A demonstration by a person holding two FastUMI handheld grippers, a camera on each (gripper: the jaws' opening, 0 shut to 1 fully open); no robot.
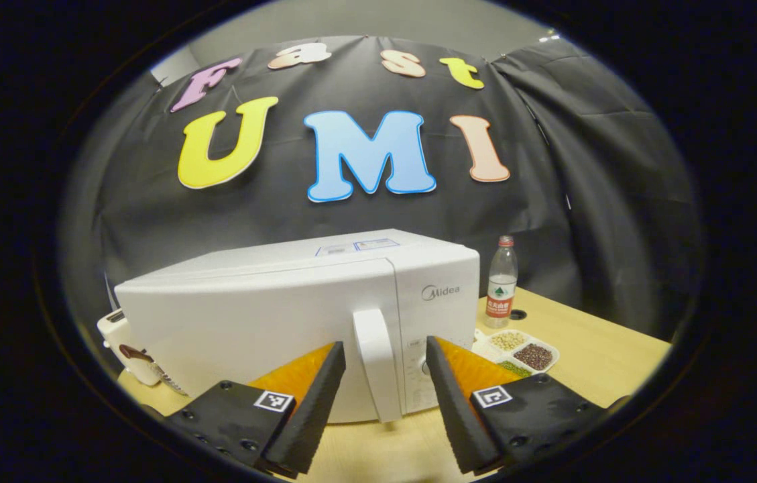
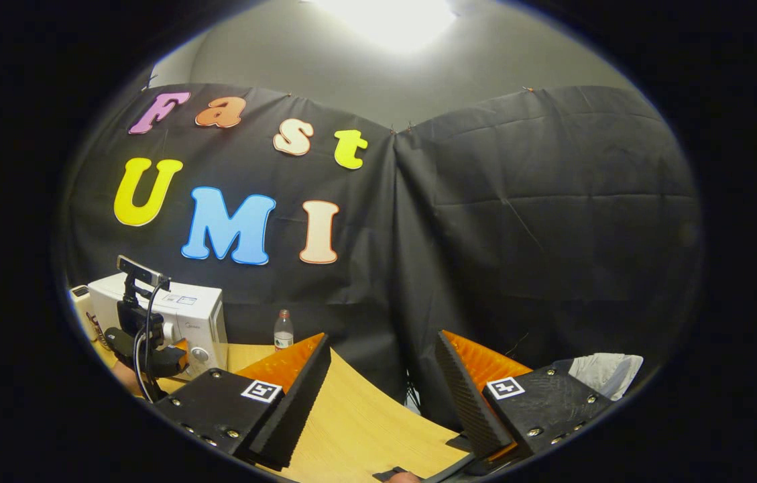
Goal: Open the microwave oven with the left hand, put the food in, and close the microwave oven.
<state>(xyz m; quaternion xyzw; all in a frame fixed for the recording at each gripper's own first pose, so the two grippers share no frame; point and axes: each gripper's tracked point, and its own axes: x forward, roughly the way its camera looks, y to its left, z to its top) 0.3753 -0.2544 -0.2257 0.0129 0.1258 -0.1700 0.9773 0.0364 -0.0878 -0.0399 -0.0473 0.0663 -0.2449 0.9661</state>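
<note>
A white microwave [image 1: 271,315] stands on the wooden table [image 1: 593,355] with its door shut. Its upright white handle [image 1: 375,362] sits at the door's right edge, beside the control panel [image 1: 438,315]. My left gripper [image 1: 385,345] is open, and the handle shows in the gap between its fingers, a little ahead of the tips and not pressed by either. A white divided tray of beans [image 1: 524,352] lies right of the microwave. In the right gripper view, my right gripper [image 2: 383,339] is open and holds nothing above the table [image 2: 351,416]. The microwave [image 2: 180,312] and the left gripper [image 2: 143,329] appear far off at the left.
A clear water bottle with a red label [image 1: 502,282] stands behind the bean tray, also the bottle [image 2: 283,332] near the wall. A white appliance [image 1: 125,345] sits left of the microwave. Something pale and crumpled [image 2: 606,372] lies by the right gripper's right finger.
</note>
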